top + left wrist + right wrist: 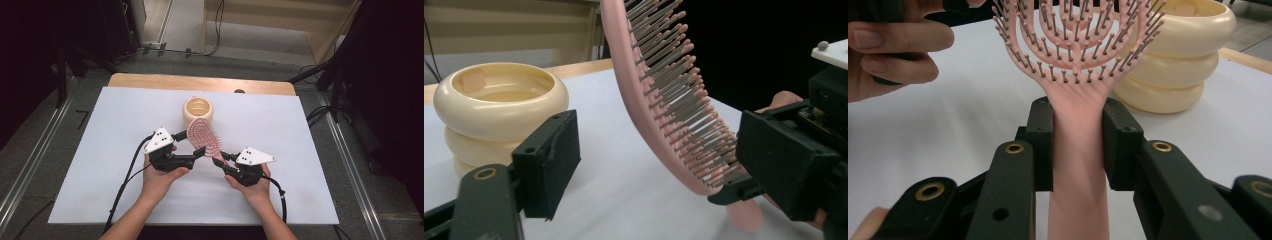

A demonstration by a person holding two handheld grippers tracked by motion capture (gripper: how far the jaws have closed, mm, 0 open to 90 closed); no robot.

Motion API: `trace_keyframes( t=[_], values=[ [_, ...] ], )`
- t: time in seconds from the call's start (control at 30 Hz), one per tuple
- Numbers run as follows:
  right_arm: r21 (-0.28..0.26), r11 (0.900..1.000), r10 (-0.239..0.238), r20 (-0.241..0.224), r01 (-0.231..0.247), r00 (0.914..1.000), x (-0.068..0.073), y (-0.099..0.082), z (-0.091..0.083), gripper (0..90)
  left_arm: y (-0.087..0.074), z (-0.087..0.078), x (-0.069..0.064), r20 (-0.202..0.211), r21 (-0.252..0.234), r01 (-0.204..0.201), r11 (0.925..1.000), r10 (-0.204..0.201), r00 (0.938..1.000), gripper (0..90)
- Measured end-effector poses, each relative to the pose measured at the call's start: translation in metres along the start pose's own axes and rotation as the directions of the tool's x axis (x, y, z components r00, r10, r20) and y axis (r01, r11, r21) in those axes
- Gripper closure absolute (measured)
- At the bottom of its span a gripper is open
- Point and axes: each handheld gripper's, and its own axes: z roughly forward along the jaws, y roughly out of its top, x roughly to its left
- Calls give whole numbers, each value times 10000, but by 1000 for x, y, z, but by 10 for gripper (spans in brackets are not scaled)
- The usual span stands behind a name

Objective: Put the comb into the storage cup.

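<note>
A pink hairbrush is held tilted above the white tabletop, its head up and toward a cream ribbed cup. My right gripper is shut on the brush's handle; in the right gripper view the two pads clamp the handle just below the bristles. My left gripper stands open around the brush head. In the left gripper view the bristled head passes between its wide-apart jaws, nearer the right one. The cup stands just behind the left jaw.
A wooden table edge shows beyond the white surface. The cup stands close behind the brush head. Dark stands and cables flank the table on the floor. Bare white surface lies to the left and right of the hands.
</note>
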Motion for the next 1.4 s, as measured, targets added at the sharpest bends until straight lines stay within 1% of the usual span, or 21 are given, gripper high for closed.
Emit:
trace_keyframes(
  t=[0.1, 0.27, 0.37, 0.5, 0.63, 0.73, 0.77, 0.8, 0.83, 0.9, 1.0, 1.03, 1.1, 1.13, 1.23, 1.27, 1.3, 1.37, 1.4],
  values=[
    [-10, 9999, -142, 6, 142, 9999, 3, 1, 1, 678, 1, 2, -2, 9, 3, 74, 10000, -74, 10000, 259],
    [-76, 9998, -164, 20, 164, 9999, 4, 1, 2, 678, 3, 3, -4, -20, -100, 124, 9999, -124, 9999, 286],
    [-63, 9998, -198, 64, 198, 9998, 5, 1, 2, 677, 5, 5, -5, -72, -96, 297, 9995, -298, 9995, 311],
    [-46, 9996, -274, 61, 274, 9996, 9, 1, 4, 678, 4, 9, -5, 82, -21, 605, 9982, -605, 9981, 324],
    [-112, 9990, -423, 13, 423, 9991, 12, 1, 6, 678, 5, 12, -7, 124, 47, 734, 9973, -734, 9972, 345],
    [-107, 9989, -452, 14, 453, 9990, 14, 1, 8, 677, 5, 13, -7, 116, 81, 774, 9970, -775, 9969, 410],
    [-110, 9989, -457, 19, 457, 9990, 14, 1, 8, 678, 5, 13, -6, 113, 60, 835, 9965, -836, 9964, 410],
    [-120, 9987, -503, 23, 503, 9987, 15, 1, 8, 677, 5, 13, -6, 134, 59, 862, 9963, -862, 9962, 438],
    [-115, 9986, -510, 62, 511, 9987, 15, 1, 8, 677, 5, 13, -6, 223, 83, 895, 9960, -897, 9957, 443],
    [-162, 9988, -467, 68, 468, 9989, 15, 1, 9, 677, 5, 13, -6, 271, 66, 929, 9957, -930, 9953, 470],
    [-175, 9986, -499, 189, 503, 9986, 15, 1, 8, 677, 6, 13, -5, 410, 123, 1109, 9938, -1113, 9929, 488],
    [-210, 9984, -526, 336, 533, 9981, 16, 1, 9, 677, 6, 13, -4, 456, 176, 1166, 9930, -1173, 9920, 504],
    [-226, 9983, -533, 378, 542, 9979, 15, 0, 9, 677, 6, 13, -3, 506, 186, 1196, 9926, -1204, 9914, 510],
    [-231, 9987, -435, 466, 446, 9980, 15, -1, 10, 676, 6, 12, -3, 630, 166, 1217, 9924, -1225, 9905, 543],
    [-312, 9986, -412, 401, 425, 9983, 14, -2, 10, 676, 6, 11, -4, 719, 86, 1291, 9916, -1293, 9890, 561],
    [-388, 9980, -475, 356, 489, 9982, 15, -3, 11, 676, 7, 10, -4, 826, 57, 1308, 9914, -1309, 9880, 594],
    [-388, 9980, -475, 356, 489, 9982, 15, -3, 11, 676, 7, 10, -4, 948, 0, 1342, 9909, -1336, 9865, 594],
    [-395, 9974, -594, 414, 611, 9974, 15, -3, 11, 676, 8, 10, -2, 1193, -37, 1465, 9892, -1450, 9822, 630],
    [-373, 9974, -602, 402, 617, 9974, 15, -3, 12, 676, 8, 10, -2, 1360, -95, 1571, 9875, -1544, 9786, 642]
  ],
)
